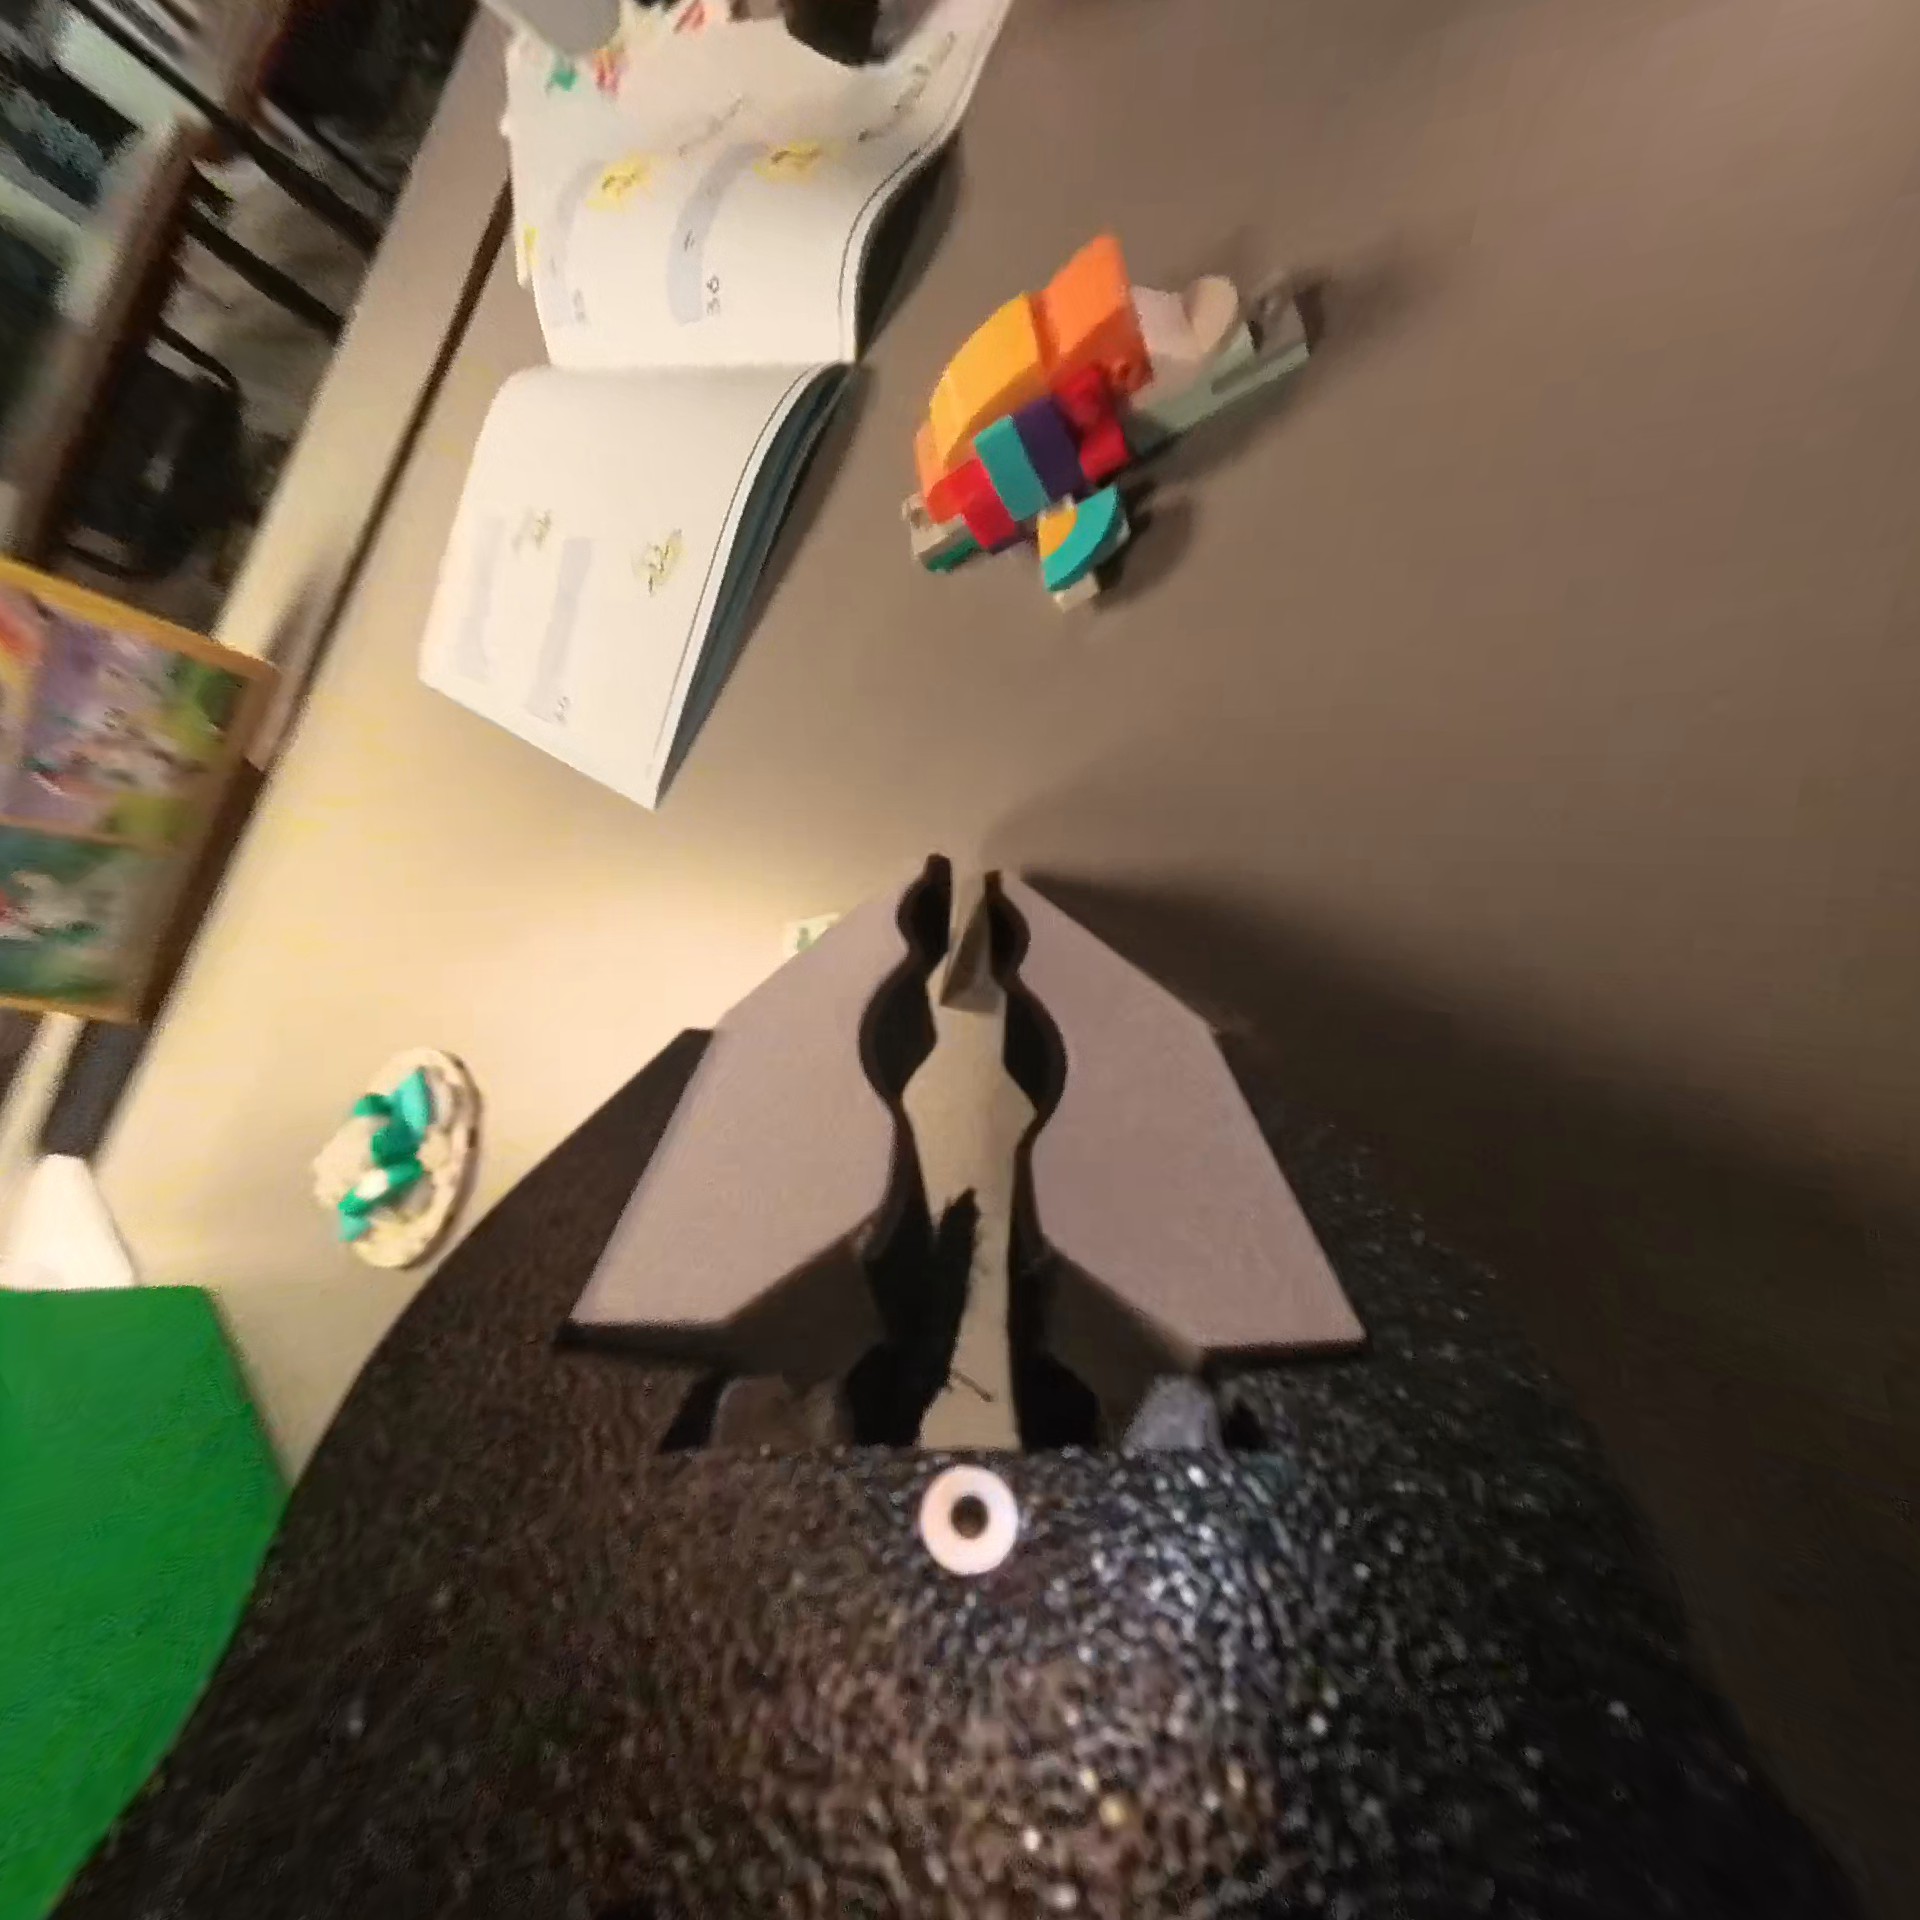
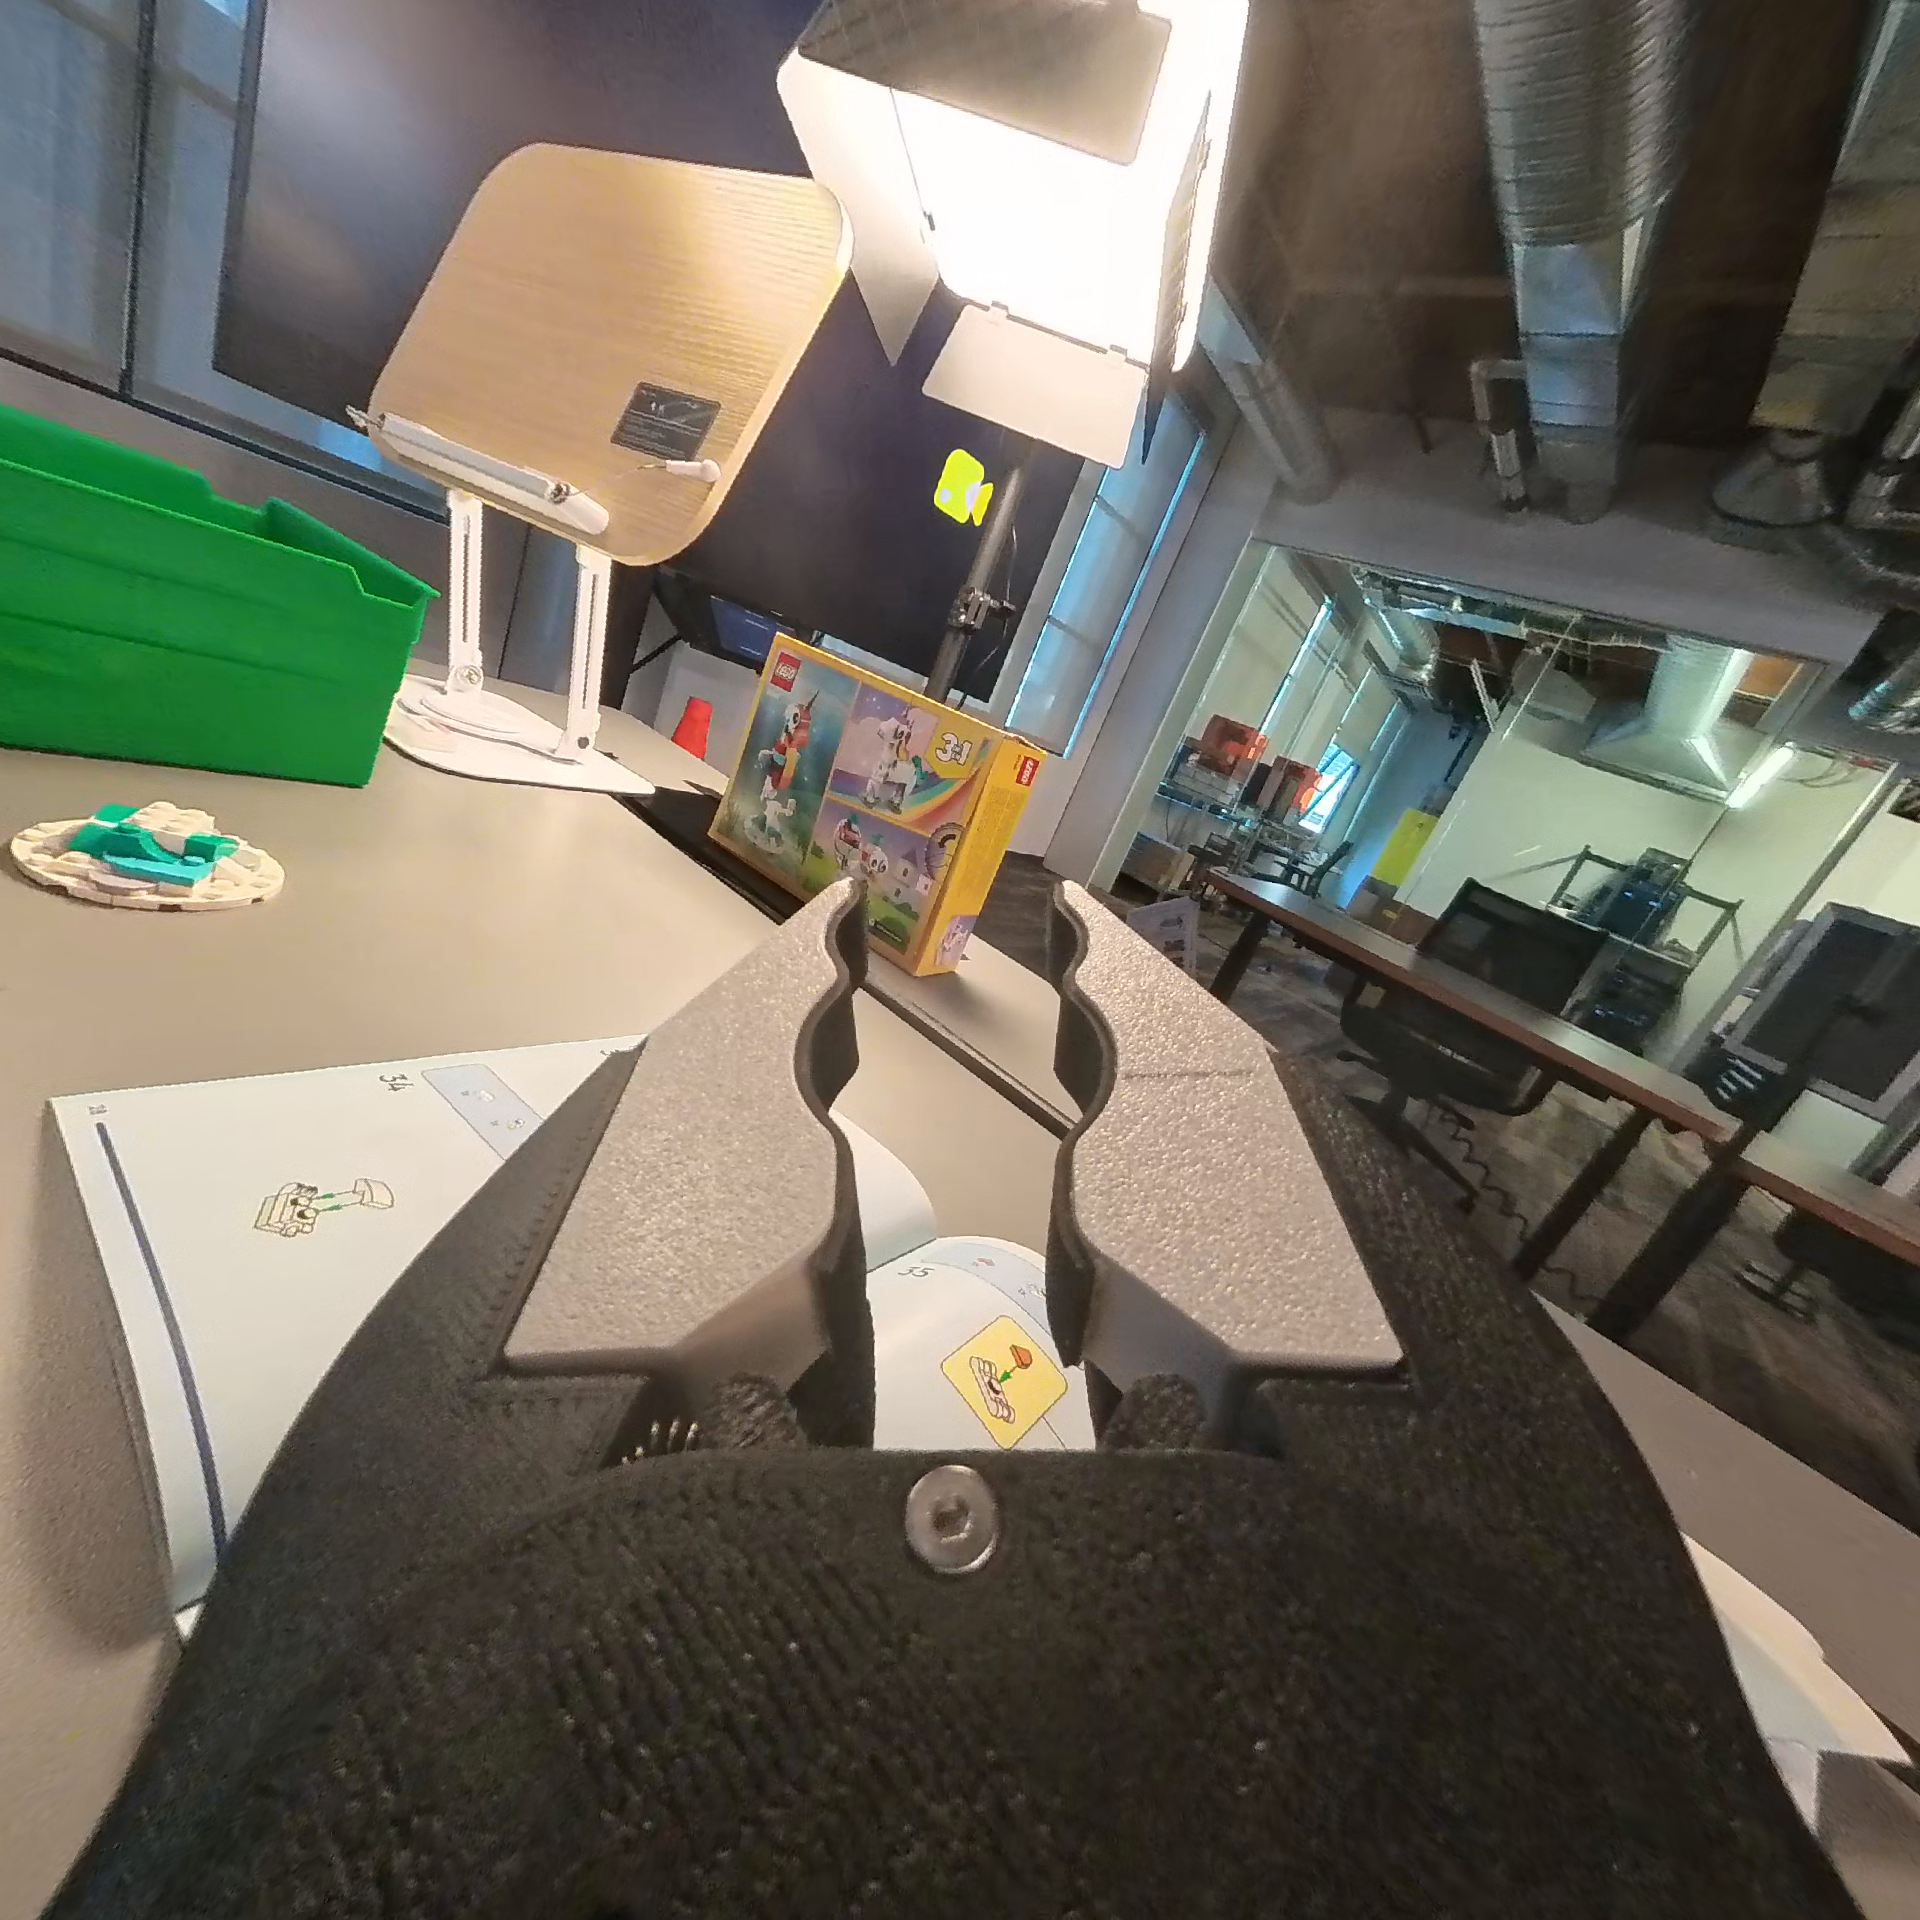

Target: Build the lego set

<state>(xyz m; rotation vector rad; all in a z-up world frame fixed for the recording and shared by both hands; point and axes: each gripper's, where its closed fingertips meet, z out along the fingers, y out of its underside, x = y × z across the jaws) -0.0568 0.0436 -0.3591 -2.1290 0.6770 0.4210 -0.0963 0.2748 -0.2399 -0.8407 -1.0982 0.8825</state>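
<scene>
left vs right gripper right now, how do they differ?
The left gripper has its jaws nearly closed, pinching a small grey piece; the right gripper stands open and empty. The left gripper points over bare table toward the colourful lego build; the right gripper hangs over the open instruction booklet, aimed toward the yellow box. Both share grey wavy-edged fingers on black bodies.

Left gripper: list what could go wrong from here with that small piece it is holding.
1. The left gripper pinches the small grey piece only near the tips of its fingers; it could slip out or twist.
2. The picture is blurred, so a fast move could miss the colourful model or knock it across the table.
3. The right gripper is open over the instruction booklet, not steadying the model, which may slide when pressed.
</scene>
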